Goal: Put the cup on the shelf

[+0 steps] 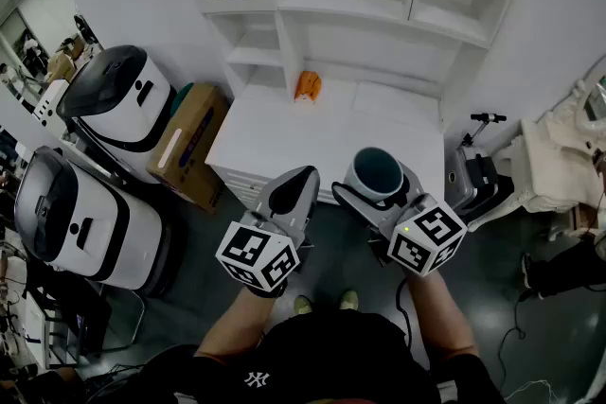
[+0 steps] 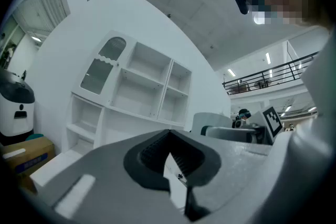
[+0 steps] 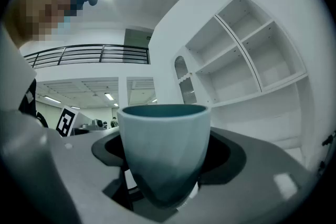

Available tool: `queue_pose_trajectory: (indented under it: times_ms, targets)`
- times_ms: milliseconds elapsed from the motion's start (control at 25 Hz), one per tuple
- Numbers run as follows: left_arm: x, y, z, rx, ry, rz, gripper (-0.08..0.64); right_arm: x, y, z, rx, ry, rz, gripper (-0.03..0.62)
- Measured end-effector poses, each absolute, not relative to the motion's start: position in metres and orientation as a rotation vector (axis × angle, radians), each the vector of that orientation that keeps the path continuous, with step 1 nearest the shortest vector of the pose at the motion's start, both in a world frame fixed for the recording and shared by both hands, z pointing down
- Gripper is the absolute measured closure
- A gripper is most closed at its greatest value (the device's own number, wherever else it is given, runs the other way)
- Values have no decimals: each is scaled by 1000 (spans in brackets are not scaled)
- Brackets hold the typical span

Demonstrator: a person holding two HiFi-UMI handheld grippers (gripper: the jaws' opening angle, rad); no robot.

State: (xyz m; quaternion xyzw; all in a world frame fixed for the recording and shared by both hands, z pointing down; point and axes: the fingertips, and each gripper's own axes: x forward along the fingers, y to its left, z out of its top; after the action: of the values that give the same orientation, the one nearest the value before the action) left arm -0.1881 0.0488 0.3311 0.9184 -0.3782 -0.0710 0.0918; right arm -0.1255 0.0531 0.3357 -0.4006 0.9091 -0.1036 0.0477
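Observation:
A pale cup with a dark teal inside stands upright in my right gripper, held in the air just in front of the white shelf unit. In the right gripper view the cup fills the space between the jaws, which are shut on its lower part. My left gripper hovers beside it on the left, jaws shut with nothing between them. The shelf's open compartments rise ahead of both grippers.
A small orange object lies on the unit's white counter. Two white-and-black machines and a cardboard box stand on the floor to the left. A grey device and cloth bags sit to the right.

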Motion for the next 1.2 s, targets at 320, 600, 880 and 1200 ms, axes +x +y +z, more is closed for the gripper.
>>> queue_pose_trajectory:
  times_ms: [320, 600, 880, 1200]
  targets:
    - [-186, 49, 331, 2728, -1125, -211, 560, -123, 54, 337, -1237, 2775, -319, 189]
    - [-187, 50, 331, 2725, -1128, -207, 560, -120, 57, 334, -1222, 2756, -354, 183]
    - [-185, 51, 336, 2717, -1134, -191, 560, -115, 55, 334, -1234, 2733, -378, 181]
    - [-172, 52, 335, 2720, -1146, -185, 558, -102, 57, 333, -1237, 2738, -374, 183]
